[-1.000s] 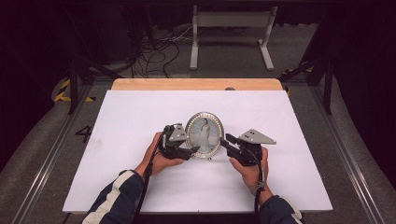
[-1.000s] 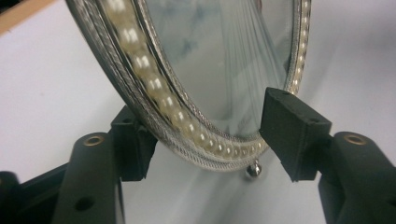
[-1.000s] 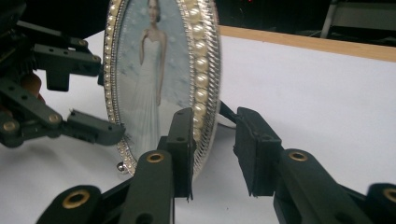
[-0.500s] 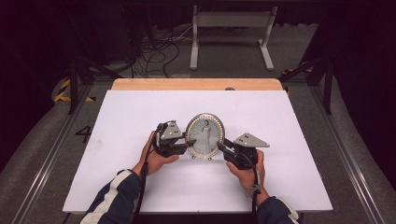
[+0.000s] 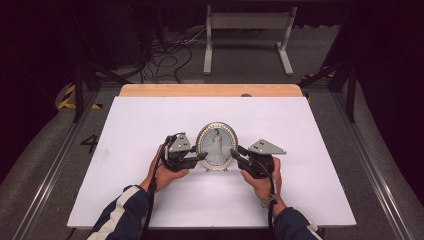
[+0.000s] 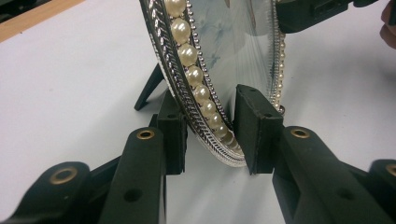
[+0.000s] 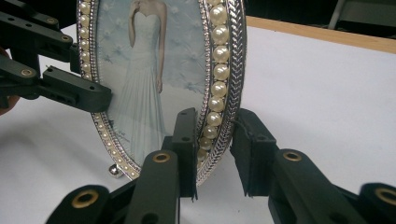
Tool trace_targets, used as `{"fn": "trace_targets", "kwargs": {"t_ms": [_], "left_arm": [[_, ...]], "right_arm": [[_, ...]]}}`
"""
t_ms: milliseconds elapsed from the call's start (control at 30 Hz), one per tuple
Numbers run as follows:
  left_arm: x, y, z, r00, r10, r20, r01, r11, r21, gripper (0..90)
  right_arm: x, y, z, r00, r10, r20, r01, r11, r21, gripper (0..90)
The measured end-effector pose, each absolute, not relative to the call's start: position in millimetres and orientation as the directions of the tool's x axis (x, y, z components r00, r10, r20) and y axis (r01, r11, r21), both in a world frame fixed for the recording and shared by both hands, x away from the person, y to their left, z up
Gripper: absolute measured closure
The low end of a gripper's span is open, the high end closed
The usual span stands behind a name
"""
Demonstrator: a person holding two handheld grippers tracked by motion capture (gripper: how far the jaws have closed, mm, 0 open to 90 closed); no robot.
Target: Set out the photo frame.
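Observation:
An oval silver picture frame [image 5: 216,145] edged with pearls stands upright on its rear strut mid-table, showing a figure in a white gown. My left gripper [image 5: 202,156] holds its left edge. In the left gripper view the gripper [image 6: 210,135] has just been closing, and its pads now press the rim of the frame [image 6: 196,93] front and back. My right gripper [image 5: 234,154] grips the opposite edge. In the right gripper view the gripper [image 7: 215,149] clamps the pearl rim of the frame [image 7: 140,84], and the left gripper's fingers [image 7: 60,84] show across it.
A white sheet covers the table [image 5: 150,120], with a wooden strip [image 5: 210,90] along its far edge. Behind the table, on the floor, are a metal stand [image 5: 247,35] and loose cables [image 5: 170,55]. Rails run along both sides.
The left gripper's jaws have narrowed onto the frame's left edge. Both hands and the frame stay almost where they were.

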State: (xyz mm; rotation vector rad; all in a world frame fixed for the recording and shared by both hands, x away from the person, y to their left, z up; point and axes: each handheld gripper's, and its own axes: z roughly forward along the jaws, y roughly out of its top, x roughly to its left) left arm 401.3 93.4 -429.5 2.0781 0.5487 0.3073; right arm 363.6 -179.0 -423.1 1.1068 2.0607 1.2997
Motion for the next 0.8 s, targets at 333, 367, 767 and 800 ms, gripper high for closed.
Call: {"fn": "trace_targets", "kwargs": {"t_ms": [333, 367, 767, 800], "left_arm": [[396.7, 91.8, -433.5, 0.854, 0.519, -0.007, 0.27, -0.432, 0.861, 66.4], [395.7, 91.2, -433.4, 0.853, 0.522, 0.003, 0.265, -0.438, 0.859, 66.1], [392.4, 90.0, -436.8, 0.844, 0.536, 0.023, 0.254, -0.438, 0.863, 64.2], [392.3, 90.1, -437.2, 0.844, 0.535, 0.028, 0.249, -0.438, 0.864, 64.1]], "right_arm": [[366.1, -177.6, -423.1, -0.568, 0.822, 0.031, 0.383, 0.231, 0.894, 70.1], [367.5, -177.4, -423.9, -0.566, 0.824, 0.033, 0.385, 0.229, 0.894, 69.5], [368.4, -175.1, -424.2, -0.57, 0.822, 0.016, 0.378, 0.244, 0.893, 68.6], [368.2, -175.1, -424.3, -0.569, 0.822, 0.015, 0.377, 0.245, 0.893, 68.6]]}}
